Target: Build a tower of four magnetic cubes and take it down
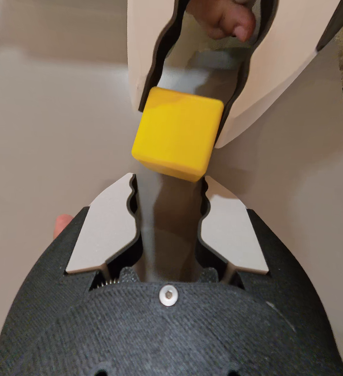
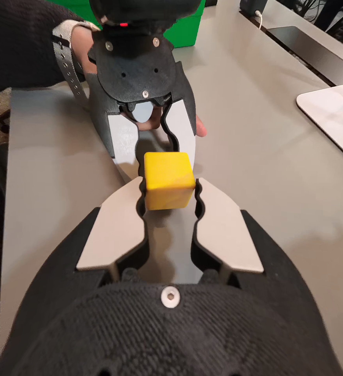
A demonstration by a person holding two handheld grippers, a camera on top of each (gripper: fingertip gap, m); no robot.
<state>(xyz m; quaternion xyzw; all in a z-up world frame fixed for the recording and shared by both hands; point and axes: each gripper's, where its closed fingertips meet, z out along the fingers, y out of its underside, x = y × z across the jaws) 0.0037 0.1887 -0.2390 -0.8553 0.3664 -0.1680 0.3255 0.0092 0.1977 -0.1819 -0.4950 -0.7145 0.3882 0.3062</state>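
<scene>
The right claw (image 2: 169, 184) grips the yellow cube (image 2: 168, 181) at its fingertips, lifted off the grey desk (image 2: 248, 142). The left claw (image 1: 169, 179) faces it, jaws apart and empty, tips just short of the cube. With so shallow a pinch, a nudge from the left claw could twist the cube loose. The cube has no long axis; it seems slightly tilted, though blur makes that uncertain.

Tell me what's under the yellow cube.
Only bare table and shadow show there; the right gripper seems to hold the cube just above it. The cube's underside is hidden.
</scene>
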